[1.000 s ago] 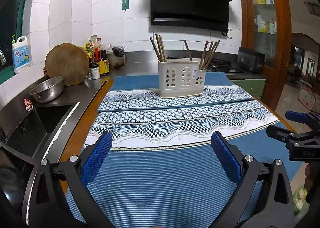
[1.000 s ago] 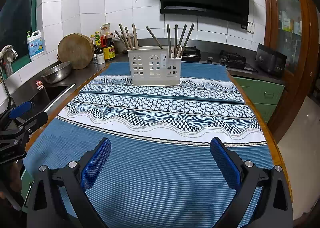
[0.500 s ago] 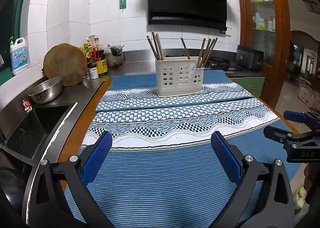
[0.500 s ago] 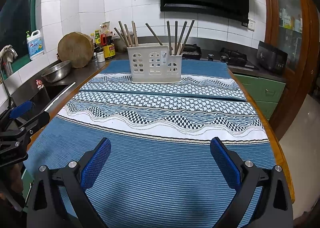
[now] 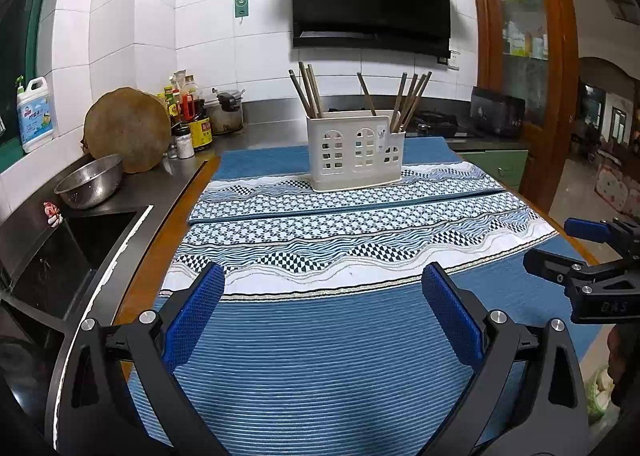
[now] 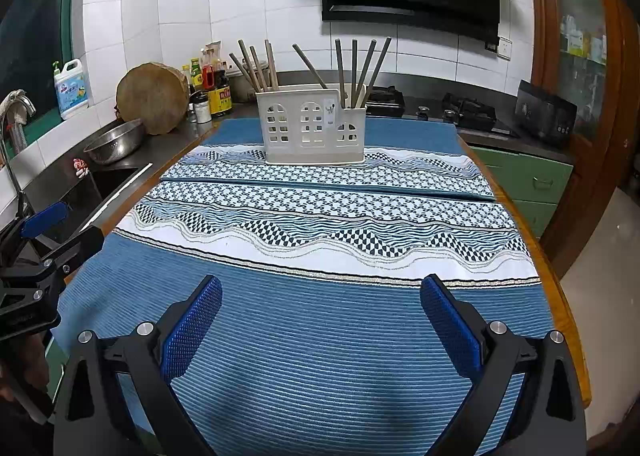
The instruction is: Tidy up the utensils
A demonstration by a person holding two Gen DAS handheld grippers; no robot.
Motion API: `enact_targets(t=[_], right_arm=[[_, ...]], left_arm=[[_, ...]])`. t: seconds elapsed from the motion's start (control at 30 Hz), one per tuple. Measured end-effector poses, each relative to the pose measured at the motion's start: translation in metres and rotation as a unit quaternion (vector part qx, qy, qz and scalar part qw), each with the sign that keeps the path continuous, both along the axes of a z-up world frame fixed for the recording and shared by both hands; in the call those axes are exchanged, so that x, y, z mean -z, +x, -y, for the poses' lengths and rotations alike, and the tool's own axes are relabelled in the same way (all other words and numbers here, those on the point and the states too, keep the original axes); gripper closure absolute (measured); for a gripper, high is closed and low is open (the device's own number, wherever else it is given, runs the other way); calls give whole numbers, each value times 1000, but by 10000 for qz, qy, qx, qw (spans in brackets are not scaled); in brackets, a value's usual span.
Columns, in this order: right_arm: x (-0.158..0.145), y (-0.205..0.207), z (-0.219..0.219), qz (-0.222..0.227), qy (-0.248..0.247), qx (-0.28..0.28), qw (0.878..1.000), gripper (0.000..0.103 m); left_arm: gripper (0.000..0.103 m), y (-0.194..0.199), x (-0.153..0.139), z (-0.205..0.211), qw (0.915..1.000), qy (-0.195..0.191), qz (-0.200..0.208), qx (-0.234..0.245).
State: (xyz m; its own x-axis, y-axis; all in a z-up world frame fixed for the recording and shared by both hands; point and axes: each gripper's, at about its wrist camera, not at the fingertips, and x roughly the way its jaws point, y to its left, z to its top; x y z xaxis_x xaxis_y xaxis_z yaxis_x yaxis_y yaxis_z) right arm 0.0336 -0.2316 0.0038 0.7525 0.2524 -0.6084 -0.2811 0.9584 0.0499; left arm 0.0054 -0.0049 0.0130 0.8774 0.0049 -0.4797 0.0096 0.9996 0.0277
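Both grippers hang over the near blue stretch of the table mat, left gripper and right gripper each spread wide and holding nothing. At the far end stands the white utensil holder, with chopsticks upright in its end compartments.
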Motion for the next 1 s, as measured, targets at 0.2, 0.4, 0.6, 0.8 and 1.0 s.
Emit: enact_targets(t=[0.2,0.4,0.6,0.8,1.0], right_arm=[[0,1,-1,3,-1,6,10000,7],[1,2,-1,-19,61,30,10000,7],[2,2,0,-26,81,22,10000,7],[0,-1,0,72,0,53,10000,7],[0,-1,0,72,-29,45,10000,7]], left_arm=[[5,-1,0,3,10000,39,-7,36],[5,0,0,3,10000,36,-15,46],[5,-1,0,5,10000,30,-25,59],[5,0,2,5,10000,38,-43,65],[5,0,2,4,10000,23,-49,62]])
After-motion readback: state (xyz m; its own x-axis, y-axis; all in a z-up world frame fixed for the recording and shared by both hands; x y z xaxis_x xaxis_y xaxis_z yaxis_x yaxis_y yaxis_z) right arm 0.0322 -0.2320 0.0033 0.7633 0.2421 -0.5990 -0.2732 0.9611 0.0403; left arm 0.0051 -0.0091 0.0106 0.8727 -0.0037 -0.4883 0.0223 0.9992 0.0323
